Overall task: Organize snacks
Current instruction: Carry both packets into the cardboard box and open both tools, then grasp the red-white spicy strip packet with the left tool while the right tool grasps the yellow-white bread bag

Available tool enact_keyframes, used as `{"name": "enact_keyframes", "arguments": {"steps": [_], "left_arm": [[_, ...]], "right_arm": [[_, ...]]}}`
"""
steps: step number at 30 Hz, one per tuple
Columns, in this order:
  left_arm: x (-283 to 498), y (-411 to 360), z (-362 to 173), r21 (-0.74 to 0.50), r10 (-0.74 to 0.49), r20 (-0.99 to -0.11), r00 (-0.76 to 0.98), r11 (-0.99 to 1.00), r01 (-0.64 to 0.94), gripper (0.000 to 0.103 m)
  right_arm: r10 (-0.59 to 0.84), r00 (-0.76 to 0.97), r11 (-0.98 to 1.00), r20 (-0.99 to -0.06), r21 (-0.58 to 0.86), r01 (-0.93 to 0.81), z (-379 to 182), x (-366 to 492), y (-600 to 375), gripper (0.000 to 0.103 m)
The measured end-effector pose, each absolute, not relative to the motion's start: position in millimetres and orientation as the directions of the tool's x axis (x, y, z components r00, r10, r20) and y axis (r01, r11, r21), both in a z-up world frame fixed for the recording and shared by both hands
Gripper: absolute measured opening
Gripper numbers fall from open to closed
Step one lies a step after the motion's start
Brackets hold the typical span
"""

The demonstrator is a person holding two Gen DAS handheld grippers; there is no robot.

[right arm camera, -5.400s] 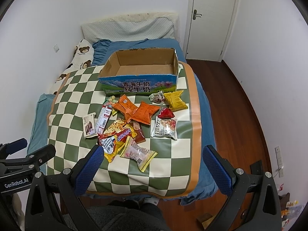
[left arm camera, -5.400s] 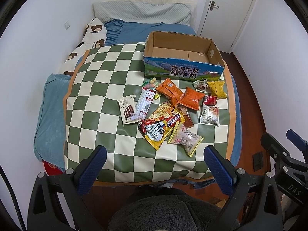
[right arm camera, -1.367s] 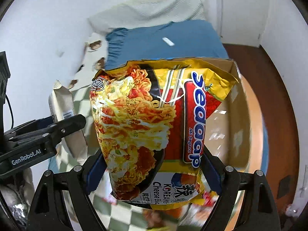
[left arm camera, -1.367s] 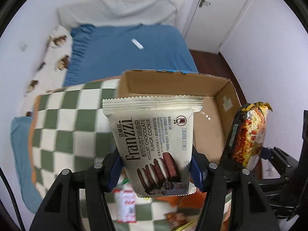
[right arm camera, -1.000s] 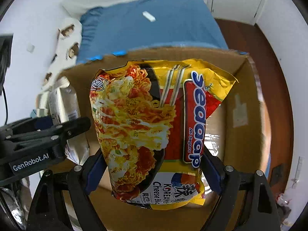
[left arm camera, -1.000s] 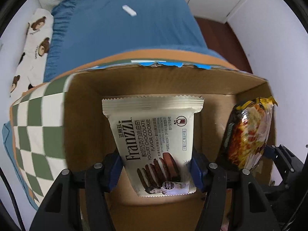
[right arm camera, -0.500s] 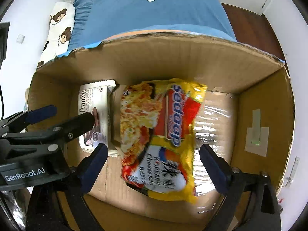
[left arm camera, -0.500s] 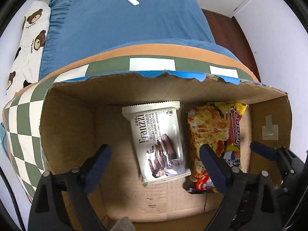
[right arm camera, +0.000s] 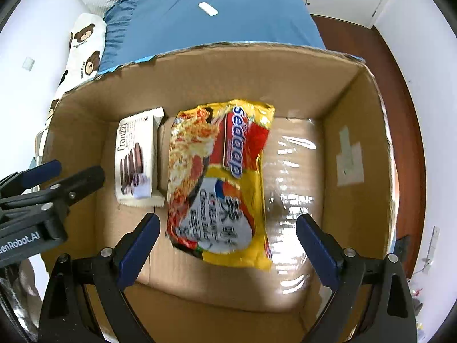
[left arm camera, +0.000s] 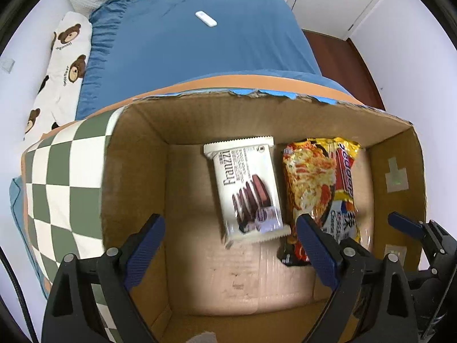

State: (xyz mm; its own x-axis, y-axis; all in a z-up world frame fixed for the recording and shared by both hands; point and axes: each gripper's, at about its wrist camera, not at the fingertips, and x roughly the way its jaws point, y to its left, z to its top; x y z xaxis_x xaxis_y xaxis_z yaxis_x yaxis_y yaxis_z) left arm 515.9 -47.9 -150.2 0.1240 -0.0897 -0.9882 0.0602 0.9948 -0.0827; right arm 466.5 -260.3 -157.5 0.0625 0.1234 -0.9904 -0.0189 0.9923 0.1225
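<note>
lying flat on the floor of the cardboard box [left arm camera: 137, 154], the white franzzi cookie pack [left arm camera: 247, 190] and the yellow sedaap noodle pack [right arm camera: 220, 177] sit side by side, the cookies to the left and the noodles to the right, edges just beside each other or touching. a second or so ago each pack stood upright, pinched in its own tool above the box; half a second ago both had already dropped to the bottom, and they rest in much the same spots now, with the cookie pack turned slightly so its lower end angles toward the noodles. the right part of the box floor shows a glossy strip of tape [right arm camera: 297, 171] beside the noodle pack.

the left gripper [left arm camera: 231, 250] hangs above the near side of the box with its jaws spread wide and nothing between them; one blue pad overlaps the lower corner of the noodle pack in the left wrist view. the right gripper [right arm camera: 225, 245] is likewise spread and empty, hovering over the lower end of the noodle pack.

around the box, the green-and-white checkered cloth [left arm camera: 60, 188] covers the bed, with the blue sheet [left arm camera: 200, 48] beyond, a small white object [left arm camera: 206, 19] lying on it, and a bear-print pillow [left arm camera: 61, 65] at the left.
</note>
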Motion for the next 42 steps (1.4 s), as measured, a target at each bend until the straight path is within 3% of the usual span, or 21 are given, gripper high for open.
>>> {"name": "enact_keyframes", "arguments": {"steps": [17,26,32,42], "left_arm": [[417.5,-34.3,-53.3,-0.065,-0.080,-0.932,0.354,0.996,0.055,0.094],[342.9,-18.7,-8.7,-0.053,-0.065,-0.867,0.494,0.998,0.039,0.094],[269.0,0.5,-48.0,-0.001,-0.012,-0.897,0.442,1.000,0.026,0.094],[161.4,33.2,-195.2,0.109,0.106,-0.987,0.120,0.994,0.019,0.094]], "right_arm": [[0.112,0.296,0.994,-0.949,0.104,-0.043,-77.9,406.2,-226.2,0.098],[0.167,0.434,0.986,-0.885,0.160,-0.053,-20.9,323.0,-219.6,0.098],[0.206,0.316,0.979,-0.926,0.189,-0.082,-68.9,241.7,-210.2,0.098],[0.042,-0.044,0.974,-0.998,0.051,-0.219,-233.5,101.4,-182.3,0.096]]}}
